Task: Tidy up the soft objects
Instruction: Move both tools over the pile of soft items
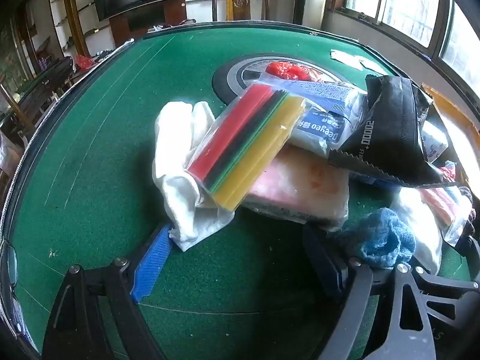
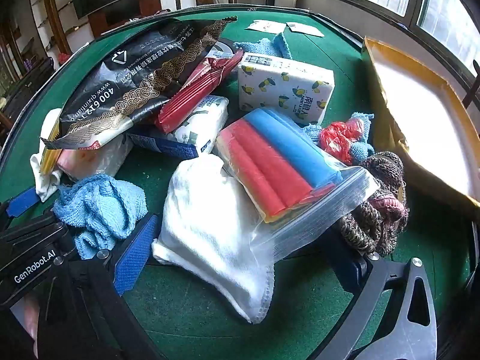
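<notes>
Right wrist view, right gripper (image 2: 240, 258): jaws spread around the white cloth (image 2: 216, 228), seemingly lined up to grab it
Left gripper (image 1: 240, 258): spread wide, empty; white towel (image 1: 180, 174) just ahead
Pile: soft packs heaped mid-table
Box (image 2: 420, 114): far right, probably the destination

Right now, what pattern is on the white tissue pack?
Small lemons on the tissue pack, clearest in the right wrist view.

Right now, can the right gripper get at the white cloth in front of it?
Probably yes. The right gripper is open with the white cloth lying between its fingers; only the zip bag of colored rolls rests on the cloth's far part.
</notes>
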Demonstrator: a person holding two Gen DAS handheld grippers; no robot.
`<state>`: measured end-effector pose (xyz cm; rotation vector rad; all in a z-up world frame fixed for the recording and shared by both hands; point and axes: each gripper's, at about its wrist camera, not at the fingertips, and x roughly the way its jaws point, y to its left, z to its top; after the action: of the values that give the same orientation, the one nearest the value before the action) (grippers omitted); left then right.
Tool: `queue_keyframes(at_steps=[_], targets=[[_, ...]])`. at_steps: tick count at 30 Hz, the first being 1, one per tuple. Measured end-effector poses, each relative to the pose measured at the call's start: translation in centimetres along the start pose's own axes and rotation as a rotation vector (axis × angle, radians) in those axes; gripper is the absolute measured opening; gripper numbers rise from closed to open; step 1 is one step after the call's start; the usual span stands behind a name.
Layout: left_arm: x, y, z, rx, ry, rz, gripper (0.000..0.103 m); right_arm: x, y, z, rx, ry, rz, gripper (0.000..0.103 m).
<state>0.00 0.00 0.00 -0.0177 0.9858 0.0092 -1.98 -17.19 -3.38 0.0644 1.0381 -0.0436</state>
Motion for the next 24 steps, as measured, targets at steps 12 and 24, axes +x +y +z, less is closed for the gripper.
queue_keyframes(at_steps=[12, 24], targets=[[-0.02, 0.03, 0.02, 0.0, 0.0, 0.0, 0.087, 0.06, -0.27, 0.12, 0.002, 0.001, 0.002, 0.103], [-0.01, 0.0, 0.01, 0.0, 0.001, 0.001, 0.088, -0.09, -0.05, -0.04, 0.001, -0.001, 0.0, 0.103]])
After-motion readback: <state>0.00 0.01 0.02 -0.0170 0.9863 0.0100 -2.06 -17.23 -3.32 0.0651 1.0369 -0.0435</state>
